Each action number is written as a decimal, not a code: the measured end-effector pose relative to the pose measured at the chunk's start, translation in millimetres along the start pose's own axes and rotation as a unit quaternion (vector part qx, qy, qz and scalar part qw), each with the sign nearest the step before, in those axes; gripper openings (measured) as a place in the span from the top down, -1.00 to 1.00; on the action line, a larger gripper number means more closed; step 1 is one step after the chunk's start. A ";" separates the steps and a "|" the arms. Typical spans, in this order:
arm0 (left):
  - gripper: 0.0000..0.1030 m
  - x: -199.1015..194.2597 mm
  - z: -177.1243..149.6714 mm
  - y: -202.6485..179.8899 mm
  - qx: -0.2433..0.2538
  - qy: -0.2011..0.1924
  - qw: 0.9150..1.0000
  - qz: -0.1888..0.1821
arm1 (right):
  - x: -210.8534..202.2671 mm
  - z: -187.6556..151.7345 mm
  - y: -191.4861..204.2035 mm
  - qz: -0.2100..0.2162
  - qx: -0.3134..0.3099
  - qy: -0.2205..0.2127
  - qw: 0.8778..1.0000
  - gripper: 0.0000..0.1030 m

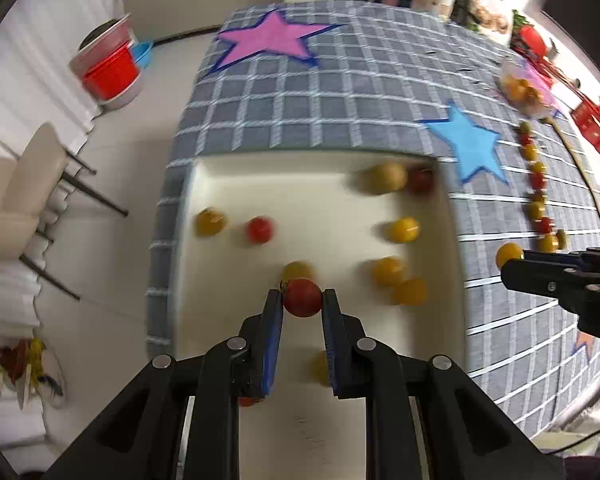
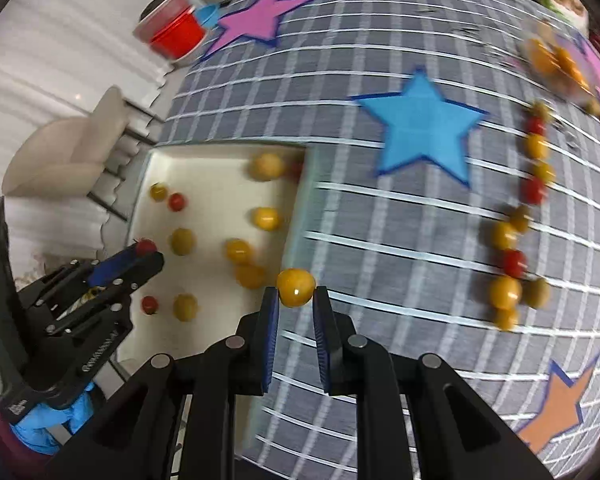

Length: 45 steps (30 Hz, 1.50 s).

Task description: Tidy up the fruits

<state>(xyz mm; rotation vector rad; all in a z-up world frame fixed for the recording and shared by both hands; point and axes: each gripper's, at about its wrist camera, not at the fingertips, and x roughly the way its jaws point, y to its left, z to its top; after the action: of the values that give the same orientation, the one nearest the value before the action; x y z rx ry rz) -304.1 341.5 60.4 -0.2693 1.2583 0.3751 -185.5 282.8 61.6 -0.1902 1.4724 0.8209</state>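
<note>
My left gripper (image 1: 302, 294) is shut on a red cherry tomato (image 1: 302, 297) and hangs over the white tray (image 1: 236, 176). Several loose yellow and red tomatoes lie in that tray. My right gripper (image 2: 295, 291) is shut on a yellow cherry tomato (image 2: 295, 286), above the tablecloth just right of the tray's edge (image 2: 300, 216). In the left wrist view the right gripper (image 1: 512, 261) shows at the right with its yellow tomato (image 1: 509, 254); the right wrist view shows the left gripper (image 2: 146, 250) with the red tomato (image 2: 145, 245). A curved row of alternating yellow and red tomatoes (image 2: 516, 236) lies on the cloth at the right.
The table wears a grey checked cloth (image 2: 380, 248) with pink (image 1: 270, 38), blue (image 2: 420, 124) and orange (image 2: 556, 412) stars. A clear bag of yellow tomatoes (image 1: 524, 88) lies at the far right. Chairs (image 1: 28, 184) and red buckets (image 1: 110, 72) stand on the floor to the left.
</note>
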 end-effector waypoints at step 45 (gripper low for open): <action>-0.63 10.5 -18.9 24.0 0.001 0.038 0.999 0.000 | 14.7 -15.5 64.1 -0.045 -0.039 0.055 0.997 -0.59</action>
<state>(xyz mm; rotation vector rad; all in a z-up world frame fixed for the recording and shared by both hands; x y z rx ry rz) -327.9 357.0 45.1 -0.2831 1.3342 0.3667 -237.3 325.5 69.1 -0.3630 1.5238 0.8067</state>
